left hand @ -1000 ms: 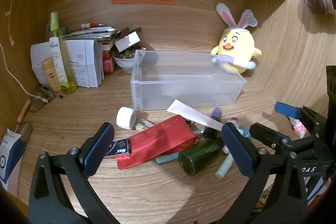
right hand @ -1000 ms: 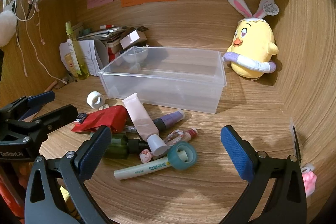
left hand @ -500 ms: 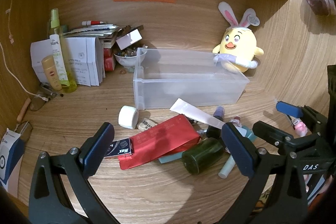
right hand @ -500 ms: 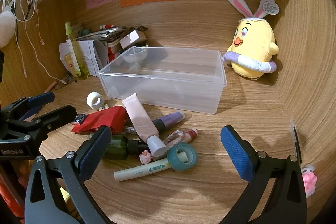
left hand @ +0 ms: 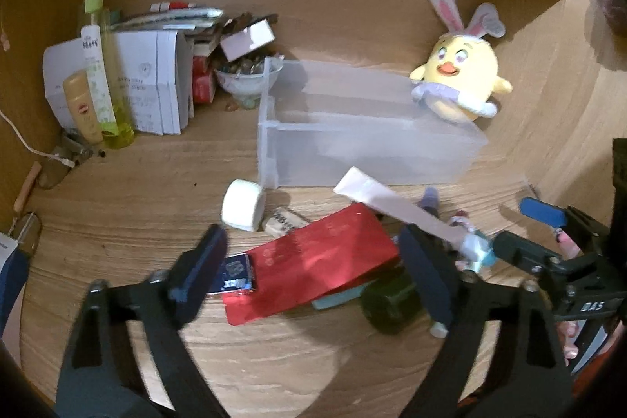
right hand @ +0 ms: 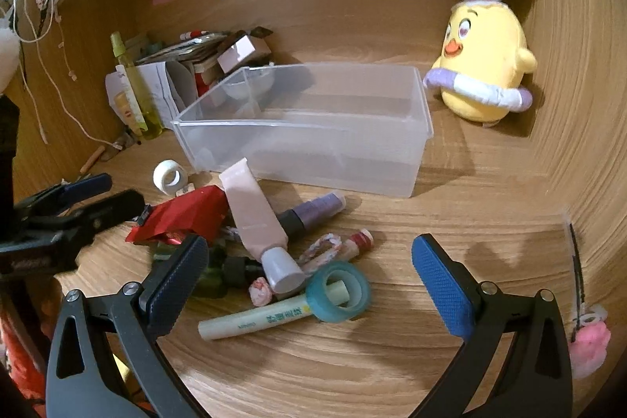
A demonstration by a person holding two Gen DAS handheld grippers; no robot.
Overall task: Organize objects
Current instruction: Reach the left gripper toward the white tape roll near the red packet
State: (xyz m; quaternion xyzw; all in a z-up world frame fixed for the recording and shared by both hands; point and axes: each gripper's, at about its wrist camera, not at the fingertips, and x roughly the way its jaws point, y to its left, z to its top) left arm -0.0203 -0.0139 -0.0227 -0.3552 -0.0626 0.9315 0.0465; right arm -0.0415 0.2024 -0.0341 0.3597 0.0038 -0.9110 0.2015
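A pile of small items lies on the wooden desk in front of a clear plastic bin. My left gripper hangs low over it. Its jaws are closing with the red pouch between them, and the pads stand clear of it. A small black box lies by the left finger and a dark green bottle by the right one. My right gripper is open above the teal tape roll, the pale green stick and the pink tube.
A white tape roll and an eraser lie left of the bin. A yellow chick plush sits at the back right. A spray bottle, papers and a bowl crowd the back left. A pink charm lies far right.
My left gripper has come forward and down over the red pouch and its jaws have narrowed. The right gripper has edged closer to the pile, jaws just as wide.
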